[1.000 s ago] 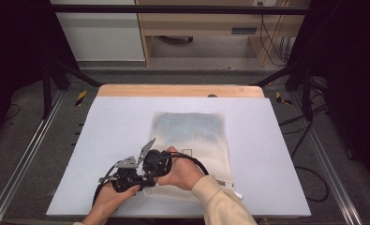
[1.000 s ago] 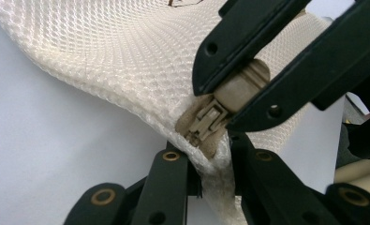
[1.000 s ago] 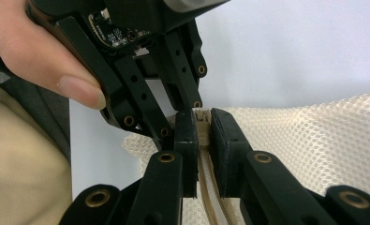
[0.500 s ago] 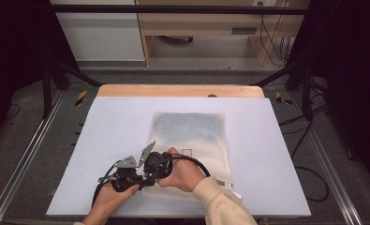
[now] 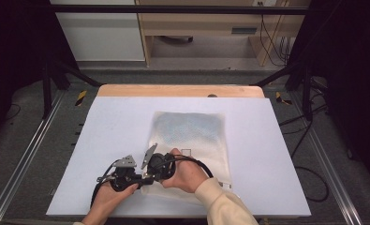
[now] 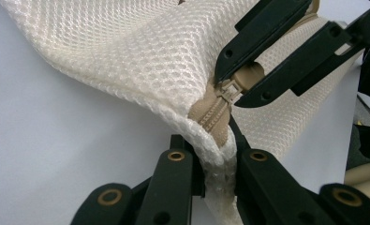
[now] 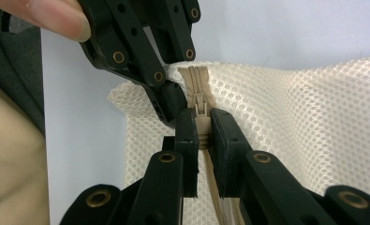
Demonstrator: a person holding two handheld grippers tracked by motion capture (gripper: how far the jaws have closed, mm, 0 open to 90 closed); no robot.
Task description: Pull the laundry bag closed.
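Hidden: in the high view your 2 hands cover the near edge of the mesh bag (image 5: 192, 136), so the jaws cannot be seen there.
Cut off: the bag runs out of both gripper views; its content is only a blurred bluish shape.
Count: 1 mesh bag, 1 beige zipper (image 6: 215, 112), 1 zipper slider (image 7: 200, 112), 2 grippers.
Left gripper (image 6: 215, 157): your jaws are closed on the bag corner, at the end of the zipper.
Right gripper (image 7: 200, 136): your jaws are pinched on the zipper slider, touching it from both sides.
Bag place: it lies on the white table (image 5: 117, 122), right of the middle, and the zipper corner is lifted between your grippers.
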